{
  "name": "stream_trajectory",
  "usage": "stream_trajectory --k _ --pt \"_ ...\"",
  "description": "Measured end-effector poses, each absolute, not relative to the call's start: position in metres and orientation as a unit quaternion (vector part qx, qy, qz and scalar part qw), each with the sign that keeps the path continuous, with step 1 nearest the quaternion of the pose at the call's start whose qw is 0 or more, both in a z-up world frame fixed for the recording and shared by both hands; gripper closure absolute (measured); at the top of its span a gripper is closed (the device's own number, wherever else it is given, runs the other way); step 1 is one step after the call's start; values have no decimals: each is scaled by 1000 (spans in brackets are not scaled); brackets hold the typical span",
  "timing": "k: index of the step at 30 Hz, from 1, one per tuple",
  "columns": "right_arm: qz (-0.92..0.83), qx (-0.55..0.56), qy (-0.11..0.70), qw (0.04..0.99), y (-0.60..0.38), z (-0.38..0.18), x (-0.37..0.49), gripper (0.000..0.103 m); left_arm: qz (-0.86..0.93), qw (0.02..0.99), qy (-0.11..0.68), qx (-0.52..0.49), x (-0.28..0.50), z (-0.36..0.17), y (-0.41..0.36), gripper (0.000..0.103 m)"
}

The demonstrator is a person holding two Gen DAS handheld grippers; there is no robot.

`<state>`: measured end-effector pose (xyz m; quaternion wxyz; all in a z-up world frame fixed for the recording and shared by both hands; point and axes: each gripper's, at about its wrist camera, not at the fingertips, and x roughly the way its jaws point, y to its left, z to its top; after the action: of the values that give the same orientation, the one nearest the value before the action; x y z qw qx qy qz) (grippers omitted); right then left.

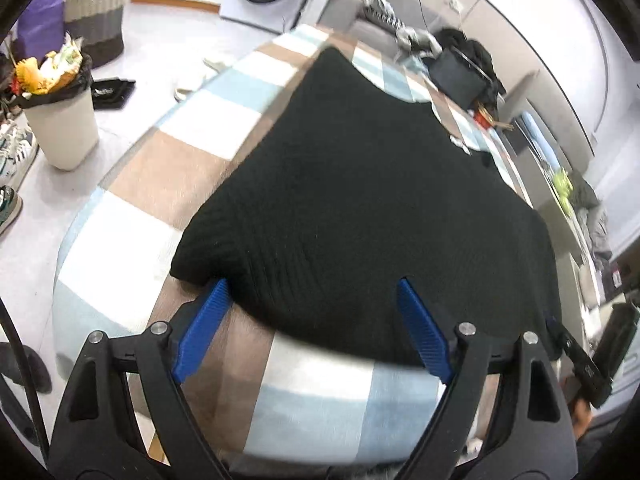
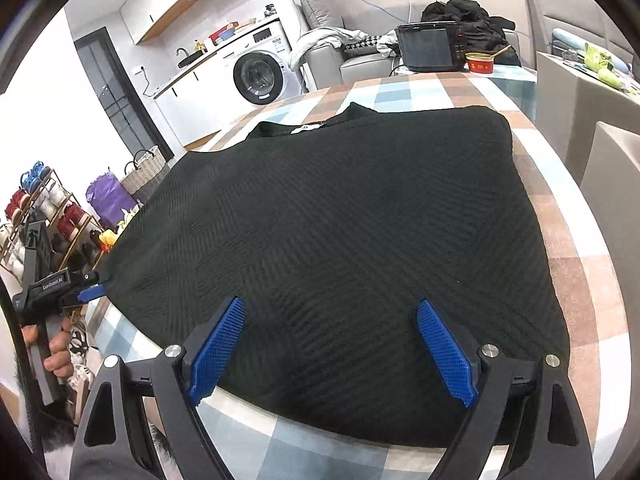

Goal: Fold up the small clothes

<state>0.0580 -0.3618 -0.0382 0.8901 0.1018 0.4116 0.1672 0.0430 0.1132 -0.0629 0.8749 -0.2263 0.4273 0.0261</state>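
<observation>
A black sweater (image 2: 328, 232) lies flat on the checked bench (image 2: 568, 280) — both tongs, left (image 1: 312, 292) and right (image 2: 330, 312), gape wide, holding nothing.

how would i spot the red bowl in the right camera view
Start at the checked table under the black sweater and go to its far end. Beside the black box with a screen sits the red bowl, the only red thing there.
</observation>
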Motion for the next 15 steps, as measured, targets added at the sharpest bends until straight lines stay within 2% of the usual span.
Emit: stream_trajectory --k 3,7,11,15 --pt "165 98 411 891 -359 -38 58 13 51 886 404 -224 53 -64 104 31" --pt "163 95 409 893 -360 -38 56 13 56 890 399 -212 57 -65 101 31" --pt "159 82 410 895 -359 -39 56 13 136 904 371 -162 44 -55 107 31" --pt "162 76 410 894 -357 -40 57 13 132 910 367 -139 47 -49 115 27"
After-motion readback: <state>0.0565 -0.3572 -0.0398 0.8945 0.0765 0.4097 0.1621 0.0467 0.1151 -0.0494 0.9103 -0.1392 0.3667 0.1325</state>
